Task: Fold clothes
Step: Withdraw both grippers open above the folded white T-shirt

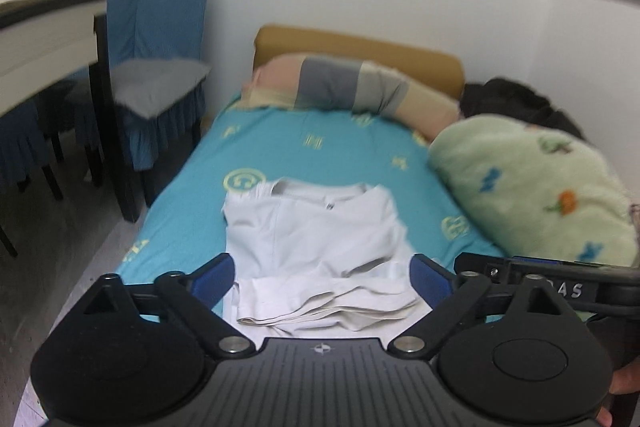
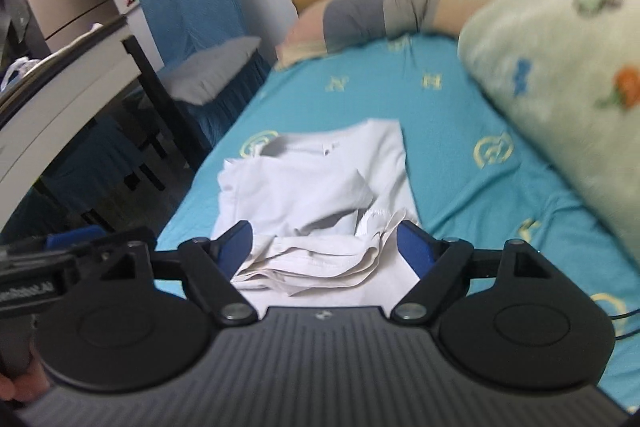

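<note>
A white T-shirt (image 1: 316,239) lies folded into a narrow strip on the teal bed sheet (image 1: 280,147), collar at the far end and the hem bunched in loose layers at the near end. My left gripper (image 1: 322,273) is open, its blue pads on either side of the bunched hem, holding nothing. In the right wrist view the shirt (image 2: 320,179) lies the same way, and my right gripper (image 2: 326,239) is open above the crumpled hem, empty. The right gripper's body (image 1: 560,283) shows at the right edge of the left wrist view.
A green patterned blanket (image 1: 532,187) is heaped on the bed's right side. A striped pillow (image 1: 352,87) lies against the tan headboard (image 1: 360,47). A blue-covered chair (image 1: 160,59) and a table (image 1: 48,39) stand left of the bed. The wall is behind.
</note>
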The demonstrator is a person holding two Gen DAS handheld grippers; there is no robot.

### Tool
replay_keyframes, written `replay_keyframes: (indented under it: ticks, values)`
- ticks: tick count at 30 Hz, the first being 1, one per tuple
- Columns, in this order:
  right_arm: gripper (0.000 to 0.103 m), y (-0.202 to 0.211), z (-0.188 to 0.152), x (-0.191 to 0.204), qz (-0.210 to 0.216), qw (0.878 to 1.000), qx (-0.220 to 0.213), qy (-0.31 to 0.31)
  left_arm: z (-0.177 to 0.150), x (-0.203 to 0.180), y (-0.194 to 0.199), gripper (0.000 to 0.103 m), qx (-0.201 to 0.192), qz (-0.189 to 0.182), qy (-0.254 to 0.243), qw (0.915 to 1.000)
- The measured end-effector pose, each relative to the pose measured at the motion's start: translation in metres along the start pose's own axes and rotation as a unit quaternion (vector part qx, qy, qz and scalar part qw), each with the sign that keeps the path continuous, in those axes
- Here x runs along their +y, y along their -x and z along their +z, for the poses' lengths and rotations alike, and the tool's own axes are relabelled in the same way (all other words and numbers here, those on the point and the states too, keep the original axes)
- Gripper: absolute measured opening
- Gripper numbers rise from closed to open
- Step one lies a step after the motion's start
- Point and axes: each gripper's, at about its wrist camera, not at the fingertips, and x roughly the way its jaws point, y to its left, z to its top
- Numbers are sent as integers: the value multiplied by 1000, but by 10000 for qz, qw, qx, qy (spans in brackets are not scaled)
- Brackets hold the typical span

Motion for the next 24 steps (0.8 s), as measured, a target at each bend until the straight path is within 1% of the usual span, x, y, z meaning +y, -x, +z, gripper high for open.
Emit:
replay_keyframes:
  ticks: [3, 4, 6, 10, 14, 18, 20, 24]
  values:
    - [81, 33, -5, 12, -67, 9993, -246, 284, -2, -5, 31, 99, -184, 7, -14, 9998]
    - [81, 43, -7, 16, -111, 9989, -262, 381, -6, -6, 40, 99, -260, 27, -40, 9997]
    - [81, 63, -18, 22, -175, 9980, -316, 518, -13, -8, 59, 99, -407, 67, -96, 9991]
    - [81, 89, -44, 28, -104, 9969, -491, 611, -34, -14, 85, 99, -577, 133, -254, 9979]
    - [81, 95, -61, 31, -174, 9953, -643, 705, -51, -19, 91, 99, -593, 42, -207, 9980]
    - [81, 100, -71, 31, -144, 9931, -831, 809, -65, -18, 89, 99, -624, -66, -106, 9980]
    - [81, 104, -76, 29, -109, 9925, -937, 781, -73, -17, 88, 99, -639, -120, -56, 9979]
    - [81, 103, -82, 19, -130, 9939, -964, 517, -86, -13, 82, 99, -593, -122, 12, 9982]
